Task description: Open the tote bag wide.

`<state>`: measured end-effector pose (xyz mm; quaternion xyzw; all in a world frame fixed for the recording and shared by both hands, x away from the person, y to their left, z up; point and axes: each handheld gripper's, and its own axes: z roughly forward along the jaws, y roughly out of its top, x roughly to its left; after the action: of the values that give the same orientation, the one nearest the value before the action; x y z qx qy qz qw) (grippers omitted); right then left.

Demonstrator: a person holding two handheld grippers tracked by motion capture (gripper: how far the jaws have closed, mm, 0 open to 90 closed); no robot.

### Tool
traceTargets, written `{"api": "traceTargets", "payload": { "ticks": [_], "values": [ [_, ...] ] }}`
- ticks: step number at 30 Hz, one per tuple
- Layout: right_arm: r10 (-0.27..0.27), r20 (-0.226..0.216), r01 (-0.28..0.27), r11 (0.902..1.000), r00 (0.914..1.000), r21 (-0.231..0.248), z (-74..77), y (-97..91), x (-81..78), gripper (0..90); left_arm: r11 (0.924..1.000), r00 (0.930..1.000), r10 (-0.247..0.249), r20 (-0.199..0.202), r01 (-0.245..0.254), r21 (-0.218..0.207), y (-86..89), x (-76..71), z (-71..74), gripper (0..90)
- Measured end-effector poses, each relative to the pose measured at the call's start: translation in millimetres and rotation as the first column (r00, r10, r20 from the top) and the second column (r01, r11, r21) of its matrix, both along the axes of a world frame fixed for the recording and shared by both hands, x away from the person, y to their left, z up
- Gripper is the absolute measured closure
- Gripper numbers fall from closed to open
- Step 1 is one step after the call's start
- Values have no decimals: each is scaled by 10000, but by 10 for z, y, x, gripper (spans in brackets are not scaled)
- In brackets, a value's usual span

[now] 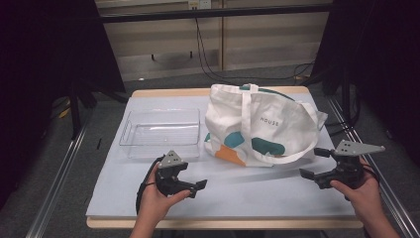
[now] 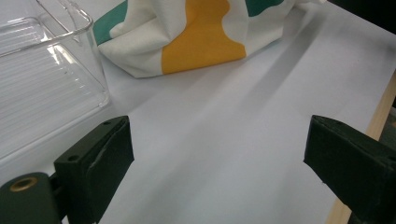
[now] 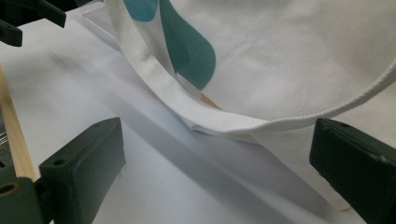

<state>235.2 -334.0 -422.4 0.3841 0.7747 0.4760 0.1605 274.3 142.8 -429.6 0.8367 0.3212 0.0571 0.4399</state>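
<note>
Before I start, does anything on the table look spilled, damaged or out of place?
Nothing stands out. The tote bag slumps beside the clear plastic bin, one strap trailing on the table. No spill or damage shows.

A clear plastic tray [image 1: 161, 133] sits on the white table [image 1: 247, 193], black cables [image 1: 208, 64] trailing on the floor behind

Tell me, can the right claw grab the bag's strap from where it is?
Probably yes. The right claw is open and empty, and the strap of the bag droops just ahead of it on the table, nothing between.
</note>
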Motion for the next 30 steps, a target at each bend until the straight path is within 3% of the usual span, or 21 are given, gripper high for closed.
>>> {"api": "traceTargets", "payload": {
  "ticks": [13,18,22,23,30],
  "values": [
    [-203,-175,205,9997,9996,121,69,-67,9,56,9996,9996,-207,-175,211,211,-23,118,255,98],
    [-331,-484,340,9992,9983,189,68,-164,-17,70,9996,9998,-146,-100,148,222,-3,189,354,101],
    [-502,-478,509,9986,9976,135,65,-231,-19,74,9992,9998,-152,-91,155,374,-19,254,445,101],
    [-554,-484,573,9977,9973,375,86,-249,9,75,9993,9998,-196,-77,198,323,-55,292,479,102],
    [-602,-325,602,9982,9977,-1,164,-178,121,90,9989,9994,-330,-57,332,340,-163,423,589,104]
  ]
}}
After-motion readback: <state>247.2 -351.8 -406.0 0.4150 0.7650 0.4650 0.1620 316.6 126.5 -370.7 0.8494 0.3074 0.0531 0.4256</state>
